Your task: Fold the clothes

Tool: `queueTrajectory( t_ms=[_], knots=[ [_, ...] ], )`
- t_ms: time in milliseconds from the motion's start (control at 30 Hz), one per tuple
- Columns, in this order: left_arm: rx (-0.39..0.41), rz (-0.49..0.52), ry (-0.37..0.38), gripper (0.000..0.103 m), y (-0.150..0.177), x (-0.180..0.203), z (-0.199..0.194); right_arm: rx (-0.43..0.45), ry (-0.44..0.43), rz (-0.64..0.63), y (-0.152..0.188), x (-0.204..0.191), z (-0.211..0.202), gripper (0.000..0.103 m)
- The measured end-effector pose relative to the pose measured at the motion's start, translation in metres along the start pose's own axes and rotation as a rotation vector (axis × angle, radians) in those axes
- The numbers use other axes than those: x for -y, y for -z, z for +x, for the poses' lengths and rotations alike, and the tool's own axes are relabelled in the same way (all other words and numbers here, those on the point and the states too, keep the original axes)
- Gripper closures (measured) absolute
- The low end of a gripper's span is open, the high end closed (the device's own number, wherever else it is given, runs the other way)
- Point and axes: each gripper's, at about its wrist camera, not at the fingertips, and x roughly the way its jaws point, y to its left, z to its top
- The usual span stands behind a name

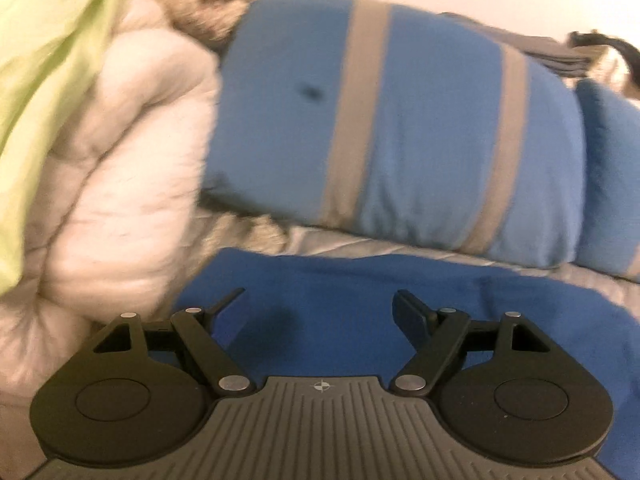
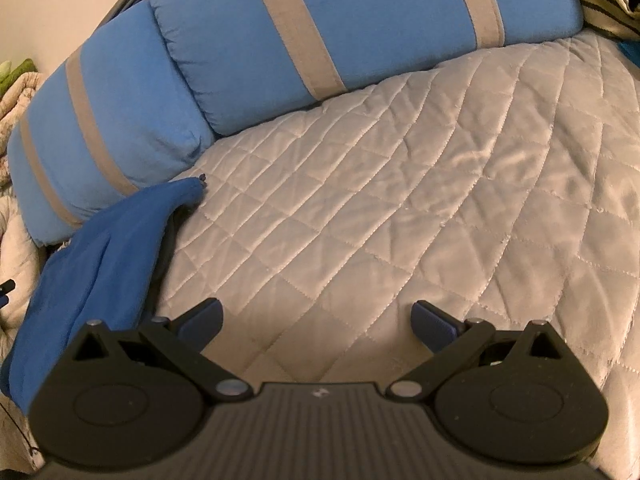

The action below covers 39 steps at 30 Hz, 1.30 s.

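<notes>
Folding looks barely begun. Left claw (image 1: pixel 320 308) hovers spread wide and empty just above the dark blue garment (image 1: pixel 360 300), which lies loosely on the quilted bed (image 2: pixel 400 200) beside the striped blue pillows (image 2: pixel 320 20). Right claw (image 2: pixel 316 320) is likewise spread, gripping nothing, over bare quilt with the garment (image 2: pixel 100 248) off to its left, rumpled and not squared into any neat shape. I judge that grasping an edge, spreading the cloth flat and making every fold all remain. A pale puffy blanket (image 1: pixel 120 160) crowds the left side.
</notes>
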Motion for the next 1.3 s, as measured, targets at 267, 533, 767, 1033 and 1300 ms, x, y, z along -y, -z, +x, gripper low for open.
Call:
queueTrajectory(
  t_ms=[267,533,767,1033,1300],
  knots=[
    [-0.058,0.018,0.149,0.024,0.019,0.052,0.022,0.000,0.002,0.006,0.001,0.000,-0.001,0.001],
    [-0.010,-0.138,0.221,0.022,0.071,0.031,0.043,-0.001,-0.007,0.028,0.000,0.003,0.000,0.001],
    [-0.017,-0.100,0.196,0.021,0.068,0.039,0.042,-0.009,0.000,-0.007,0.001,-0.002,0.004,0.001],
    [-0.037,-0.044,0.132,0.014,0.055,0.053,0.037,-0.012,-0.004,-0.016,0.001,-0.003,0.005,0.001],
    [-0.060,0.023,0.057,0.014,0.026,0.081,0.013,-0.012,0.004,-0.040,0.001,-0.005,0.005,0.001]
  ],
)
